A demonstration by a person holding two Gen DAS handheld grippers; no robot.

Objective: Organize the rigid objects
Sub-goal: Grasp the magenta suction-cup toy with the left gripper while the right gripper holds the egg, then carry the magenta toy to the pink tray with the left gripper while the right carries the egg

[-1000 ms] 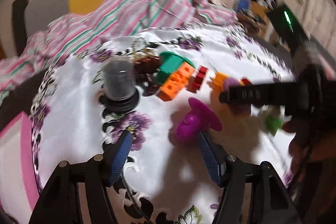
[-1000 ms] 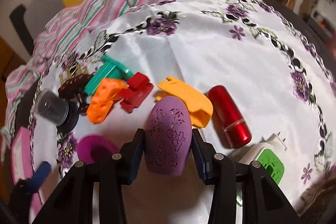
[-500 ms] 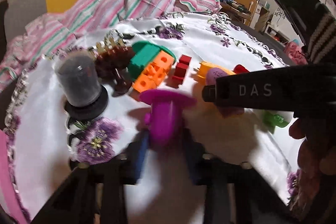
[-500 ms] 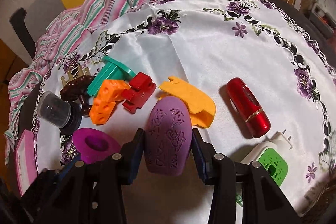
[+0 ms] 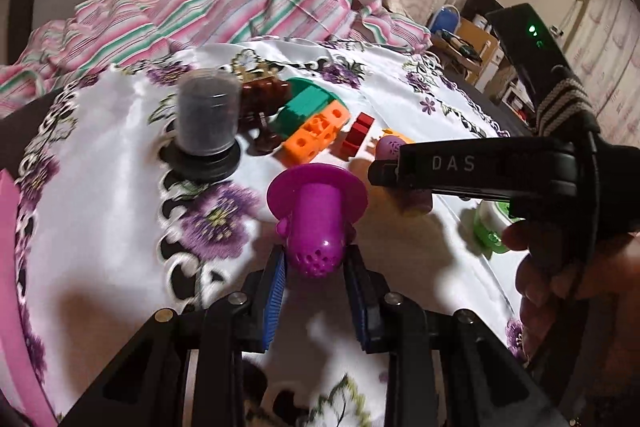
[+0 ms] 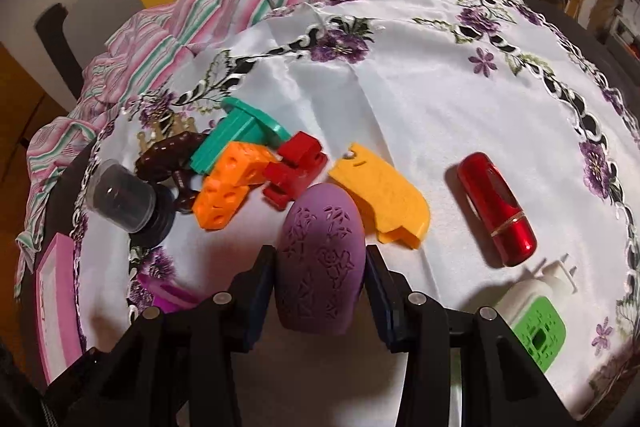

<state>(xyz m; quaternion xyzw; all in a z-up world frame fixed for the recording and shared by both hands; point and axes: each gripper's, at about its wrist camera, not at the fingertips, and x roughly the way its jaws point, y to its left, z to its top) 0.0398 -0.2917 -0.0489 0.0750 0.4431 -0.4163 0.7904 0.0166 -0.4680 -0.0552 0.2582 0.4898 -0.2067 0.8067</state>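
Holding the magenta cup (image 5: 316, 223), the left hand-held gripper (image 5: 316, 291) squeezes it above the bench (image 5: 120, 195); the right hand-held gripper (image 6: 320, 287) grips the purple egg (image 6: 320, 259); the orange block (image 6: 228, 187), red block (image 6: 294, 163), yellow piece (image 6: 384, 195) and red tube (image 6: 496, 209) lie unsorted; most of the tidying looks undone.

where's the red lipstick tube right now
In the right wrist view, the red lipstick tube lies on the tablecloth, right of the yellow piece, above the green-and-white plug.

White floral tablecloth (image 6: 400, 99), bearing, right of the orange block (image 6: 228, 183): red piece (image 6: 296, 167), yellow piece (image 6: 384, 191), red cylinder (image 6: 496, 207); left: dark jar (image 6: 124, 199), possibly lidded.
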